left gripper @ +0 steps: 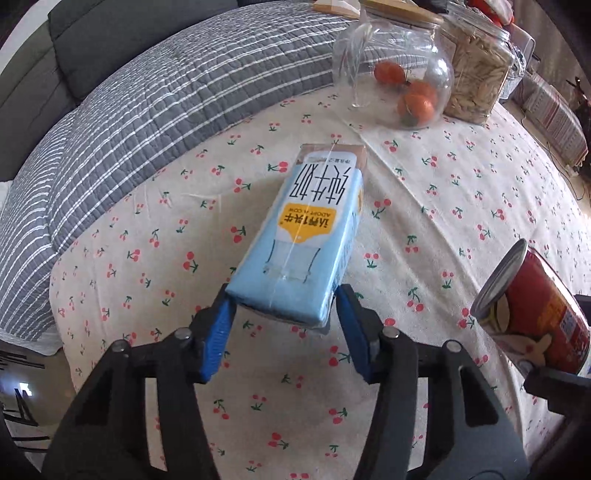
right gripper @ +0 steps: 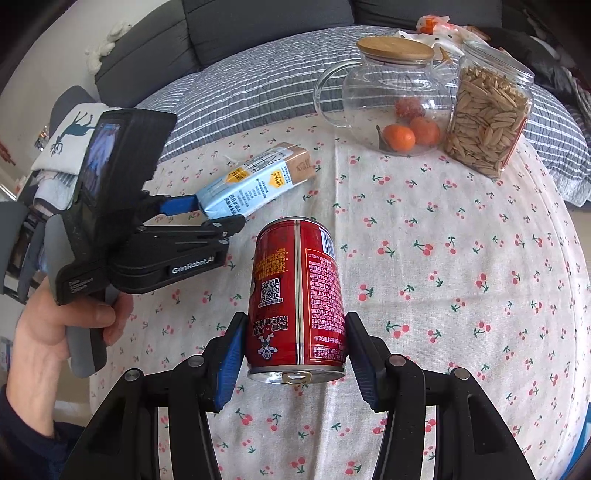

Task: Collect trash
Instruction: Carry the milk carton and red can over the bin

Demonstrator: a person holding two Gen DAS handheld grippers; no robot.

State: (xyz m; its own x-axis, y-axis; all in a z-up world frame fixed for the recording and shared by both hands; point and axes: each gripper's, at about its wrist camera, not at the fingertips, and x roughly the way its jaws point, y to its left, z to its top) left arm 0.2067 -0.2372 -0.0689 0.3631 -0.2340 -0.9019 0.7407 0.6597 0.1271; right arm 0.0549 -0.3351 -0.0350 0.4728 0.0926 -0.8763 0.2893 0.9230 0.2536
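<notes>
A light blue milk carton (left gripper: pixel 295 236) lies lengthwise on the cherry-print cloth (left gripper: pixel 443 206), its brown end pointing away. My left gripper (left gripper: pixel 282 295) has its blue pads pressed on both sides of the carton's near end. In the right wrist view the same carton (right gripper: pixel 255 181) sits tilted in the left gripper (right gripper: pixel 218 214), which a hand (right gripper: pixel 55 332) holds. My right gripper (right gripper: pixel 295 321) is shut on a red drink can (right gripper: pixel 295 288), pull-tab end toward the camera. The can (left gripper: pixel 532 306) shows raised and tilted at the right edge of the left wrist view.
At the table's far side stand a glass teapot (right gripper: pixel 391 96) with a wooden lid and small oranges inside, and a clear jar of seeds (right gripper: pixel 487 110). A grey striped quilt (left gripper: pixel 147 110) and a dark sofa (right gripper: pixel 258 22) lie beyond the table edge.
</notes>
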